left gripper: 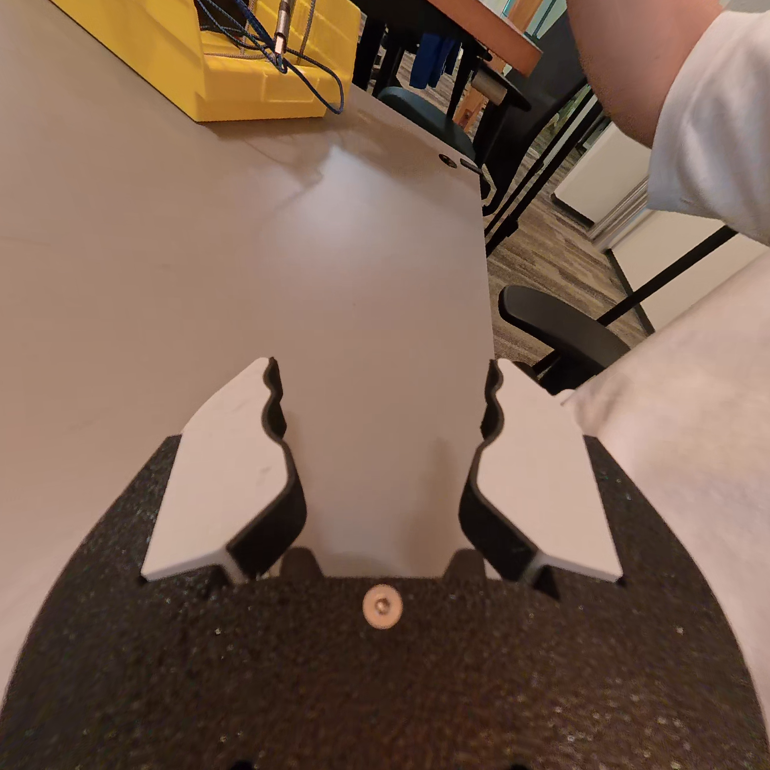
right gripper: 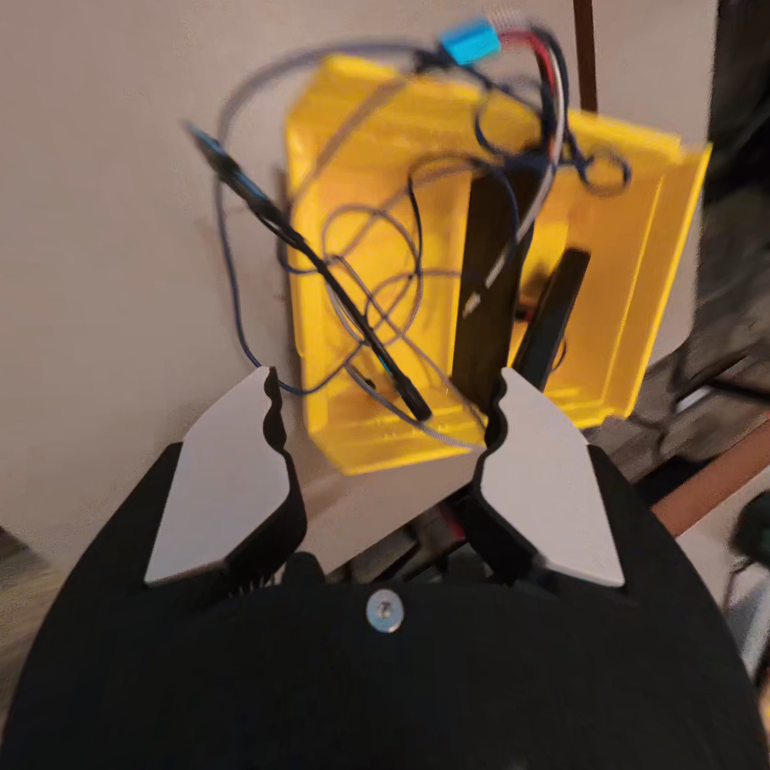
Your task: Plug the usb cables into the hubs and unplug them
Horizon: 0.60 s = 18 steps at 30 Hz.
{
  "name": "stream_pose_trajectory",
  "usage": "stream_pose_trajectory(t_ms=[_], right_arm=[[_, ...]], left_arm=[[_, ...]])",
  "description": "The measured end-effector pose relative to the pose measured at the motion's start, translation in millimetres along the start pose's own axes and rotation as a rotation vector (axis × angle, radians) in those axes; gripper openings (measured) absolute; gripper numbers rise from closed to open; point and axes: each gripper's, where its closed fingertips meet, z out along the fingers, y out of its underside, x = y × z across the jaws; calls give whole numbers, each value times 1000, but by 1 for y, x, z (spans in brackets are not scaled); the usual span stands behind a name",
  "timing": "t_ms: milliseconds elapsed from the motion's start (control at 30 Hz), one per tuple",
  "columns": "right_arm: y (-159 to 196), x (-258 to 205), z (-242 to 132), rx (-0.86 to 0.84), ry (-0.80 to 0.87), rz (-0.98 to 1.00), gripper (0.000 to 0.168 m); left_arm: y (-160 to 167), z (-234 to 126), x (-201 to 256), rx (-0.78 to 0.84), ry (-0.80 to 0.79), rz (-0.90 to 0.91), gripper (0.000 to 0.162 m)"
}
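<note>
Both grippers empty, fingers spread wide, near the yellow bin of cables and hubs.

The left gripper (left gripper: 383,371) hovers over bare bench (left gripper: 166,291), well short of the yellow bin (left gripper: 258,87). The right gripper (right gripper: 385,375) hangs just above that bin, where two black hubs (right gripper: 487,291) stand among tangled usb cables (right gripper: 375,291); blur hides whether any cable is plugged in.

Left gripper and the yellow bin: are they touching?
Apart. The left wrist view shows bare table between the open left gripper and the yellow bin.
</note>
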Motion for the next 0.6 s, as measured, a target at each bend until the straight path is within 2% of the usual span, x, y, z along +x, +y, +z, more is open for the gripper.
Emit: stream_pose_trajectory(t_ms=[100,267,333,400,433,467,533,600], right_arm=[[-38,-29,4,105,117,-105,98],[-59,-55,52,160,330,-105,102],[-58,-53,68,133,415,-131,89],[-62,-41,66,135,514,-212,60],[-66,-38,63,152,504,-226,41],[-70,-35,61,171,464,-210,30],[-72,-21,54,172,384,-141,29],[-72,7,48,165,390,-87,28]], left_arm=[[1,-3,1,6,-5,-2,92],[3,-2,6,39,18,-22,91],[5,1,8,28,27,-31,91],[9,4,10,6,25,-24,91],[10,4,10,-2,22,-16,91],[10,4,11,-7,18,-9,91],[11,4,13,-3,18,-5,91],[9,4,14,17,32,-19,90]])
